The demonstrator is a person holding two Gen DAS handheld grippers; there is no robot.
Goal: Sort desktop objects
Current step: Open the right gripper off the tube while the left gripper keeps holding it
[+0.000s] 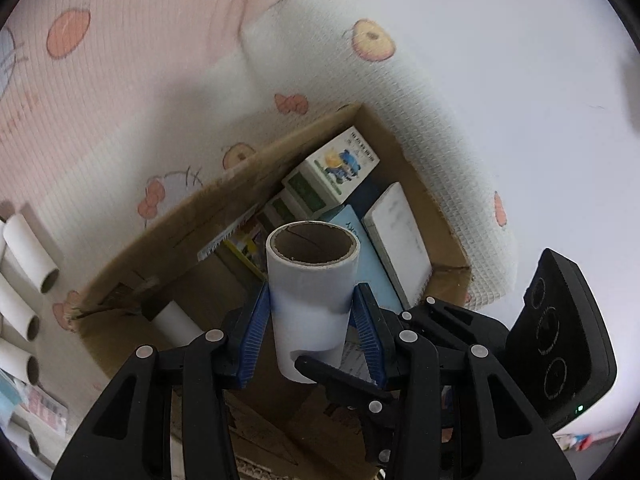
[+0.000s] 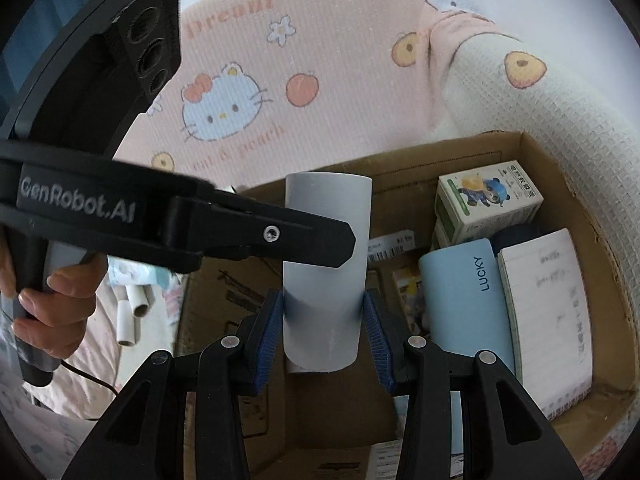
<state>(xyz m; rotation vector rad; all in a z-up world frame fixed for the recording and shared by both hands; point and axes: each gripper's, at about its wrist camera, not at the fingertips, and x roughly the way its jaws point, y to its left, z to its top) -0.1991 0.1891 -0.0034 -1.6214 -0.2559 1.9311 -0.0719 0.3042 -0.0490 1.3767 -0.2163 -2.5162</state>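
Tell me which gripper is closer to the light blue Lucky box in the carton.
Right. The right gripper holds its roll just left of the light blue box; the left gripper sits farther left.

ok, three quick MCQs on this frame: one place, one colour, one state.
1. Where does the light-blue LUCKY case lie?
A on the bedding
B in the brown cardboard box
C in a hand

2. What colour are the gripper pads?
A red
B green
C blue

3. What is the right gripper doing?
A shut on a white paper roll
B open, empty
C shut on a notebook

Key: B, box walls surround it; C, ribbed blue pads show; A, both pads press the roll's sides.
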